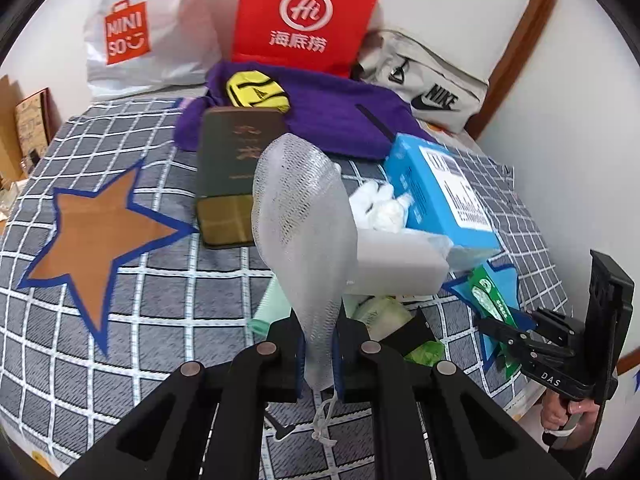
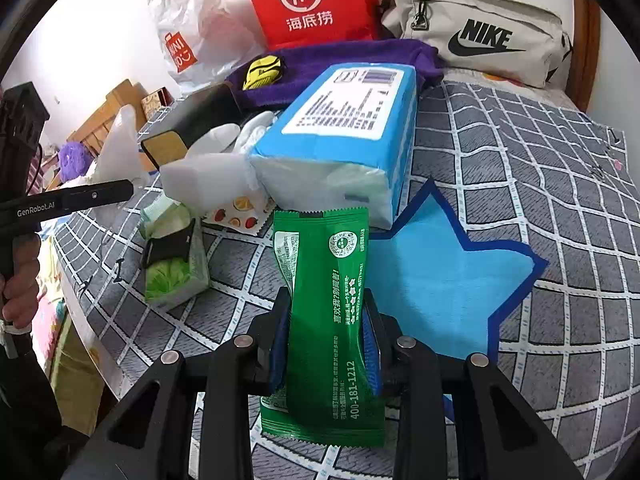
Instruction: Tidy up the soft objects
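Surface: bed [image 2: 520,152] under grey checked quilt with appliqué stars; bags lean against the white wall.
Left gripper [image 1: 318,354]: jaws clamped on white mesh pouch [image 1: 304,216], netted, limp, teardrop-shaped, drawstring dangling, lifted above the quilt.
Right gripper [image 2: 326,344]: jaws pinching green sachet [image 2: 328,320], glossy crinkled film with serrated ends, above the quilt.
Left to sort: blue tissue pack [image 2: 340,140], white foam block [image 2: 204,180], purple towel [image 2: 348,56], all heaped mid-bed.
Progress: judged early; two items in hand, none visibly placed.

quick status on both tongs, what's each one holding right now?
Left tongs: shut on the white mesh pouch, held up off the bed.
Right tongs: shut on the green snack packet.
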`<action>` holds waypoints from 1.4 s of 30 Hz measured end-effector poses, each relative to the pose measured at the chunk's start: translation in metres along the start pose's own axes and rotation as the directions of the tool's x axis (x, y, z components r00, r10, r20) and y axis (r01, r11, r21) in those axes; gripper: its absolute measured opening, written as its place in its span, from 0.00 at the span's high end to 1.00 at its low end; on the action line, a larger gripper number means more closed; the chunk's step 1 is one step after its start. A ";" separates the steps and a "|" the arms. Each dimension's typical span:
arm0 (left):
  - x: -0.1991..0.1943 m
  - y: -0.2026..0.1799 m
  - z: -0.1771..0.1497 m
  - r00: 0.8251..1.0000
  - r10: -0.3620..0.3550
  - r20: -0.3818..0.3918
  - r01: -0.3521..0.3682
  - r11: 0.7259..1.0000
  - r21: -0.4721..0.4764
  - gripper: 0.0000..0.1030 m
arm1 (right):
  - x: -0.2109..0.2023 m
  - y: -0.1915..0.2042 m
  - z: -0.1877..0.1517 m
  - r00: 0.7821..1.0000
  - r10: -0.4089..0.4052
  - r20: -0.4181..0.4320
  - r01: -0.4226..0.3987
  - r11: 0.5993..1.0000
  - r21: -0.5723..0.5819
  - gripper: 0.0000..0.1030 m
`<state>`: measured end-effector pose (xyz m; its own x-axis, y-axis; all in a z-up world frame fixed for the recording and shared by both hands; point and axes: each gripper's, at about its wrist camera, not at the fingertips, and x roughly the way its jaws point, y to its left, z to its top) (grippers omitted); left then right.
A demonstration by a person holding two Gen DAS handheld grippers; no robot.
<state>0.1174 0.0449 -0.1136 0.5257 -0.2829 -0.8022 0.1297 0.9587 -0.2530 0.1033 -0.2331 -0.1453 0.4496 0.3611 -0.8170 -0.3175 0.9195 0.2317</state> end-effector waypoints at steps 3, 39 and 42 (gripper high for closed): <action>-0.007 0.002 0.001 1.000 0.009 0.015 -0.009 1.000 -0.008 0.90 | -0.010 0.003 0.004 1.000 0.017 0.019 -0.017 1.000 0.005 0.69; -0.021 -0.010 0.080 0.994 0.069 0.085 -0.068 0.998 -0.020 0.90 | -0.042 0.012 0.119 0.985 -0.008 0.173 0.011 1.000 -0.018 0.69; -0.018 -0.008 0.088 0.993 0.077 0.085 -0.075 0.997 -0.022 0.90 | -0.039 0.011 0.130 0.984 -0.004 0.177 0.008 1.000 -0.022 0.69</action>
<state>0.1806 0.0449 -0.0493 0.6035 -0.2051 -0.7705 0.0711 0.9763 -0.2042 0.1906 -0.2165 -0.0422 0.5915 0.3790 -0.7117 -0.3318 0.9189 0.2136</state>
